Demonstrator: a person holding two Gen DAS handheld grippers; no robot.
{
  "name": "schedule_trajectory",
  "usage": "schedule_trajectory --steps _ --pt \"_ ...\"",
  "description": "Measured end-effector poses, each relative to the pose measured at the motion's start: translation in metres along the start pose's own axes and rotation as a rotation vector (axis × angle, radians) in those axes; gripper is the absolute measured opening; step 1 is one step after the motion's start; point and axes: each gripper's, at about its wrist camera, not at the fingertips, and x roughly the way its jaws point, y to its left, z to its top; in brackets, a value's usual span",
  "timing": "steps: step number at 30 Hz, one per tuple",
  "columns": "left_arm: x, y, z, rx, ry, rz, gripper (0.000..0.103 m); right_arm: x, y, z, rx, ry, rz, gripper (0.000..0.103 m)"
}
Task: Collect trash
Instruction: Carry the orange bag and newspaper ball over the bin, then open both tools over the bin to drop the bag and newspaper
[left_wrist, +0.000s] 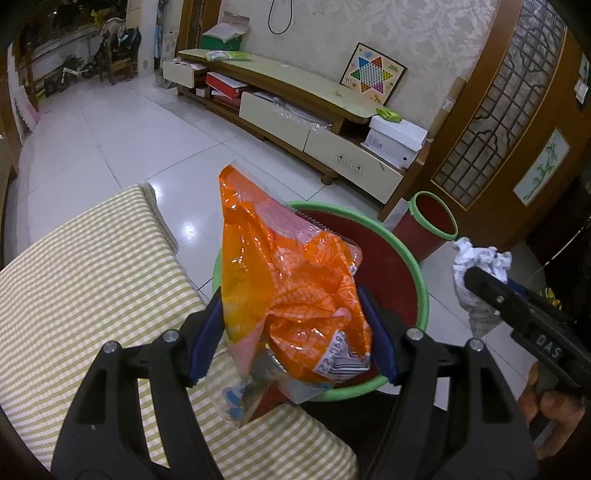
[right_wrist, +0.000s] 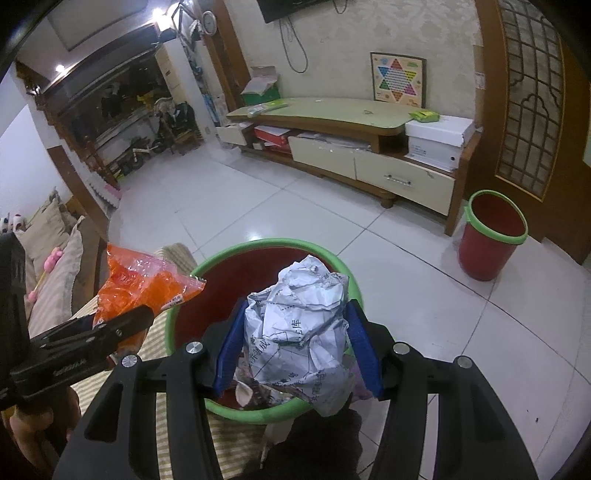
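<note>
A: What is the left gripper (left_wrist: 291, 332) holding?
B: It's clamping an orange wrapper (left_wrist: 291, 273) above the bin (left_wrist: 421, 295).
A: And the right gripper (right_wrist: 299, 345)?
B: It's squeezing crumpled paper (right_wrist: 299, 332) over that bin.

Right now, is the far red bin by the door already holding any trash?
No. In the right wrist view the far bin by the door shows only its bare red inside.

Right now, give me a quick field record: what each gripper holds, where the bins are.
left gripper: shut on orange snack wrapper
right gripper: shut on crumpled printed paper
near bin: red, green rim, below both loads; some scraps inside
far bin: red, green rim, on floor by TV cabinet
striped cushion: beside near bin
</note>
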Motion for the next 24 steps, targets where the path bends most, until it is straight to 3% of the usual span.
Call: schedule_trajectory --steps 7,10,17,24 --pt "0.018 -0.006 0.004 0.005 0.036 -0.001 0.07 0.003 -0.011 -0.004 0.014 0.012 -0.017 0.053" --pt "0.02 -0.003 0.006 0.0 0.041 0.011 0.079 0.006 -0.012 -0.006 0.015 0.021 -0.021 0.053" --pt "0.003 0.011 -0.002 -0.011 0.01 0.038 0.094 0.022 -0.004 -0.009 -0.002 0.056 -0.015 0.053" --pt "-0.042 0.056 -0.038 -0.116 0.0 0.115 0.094 0.051 0.022 -0.006 -0.044 0.107 0.02 0.053"
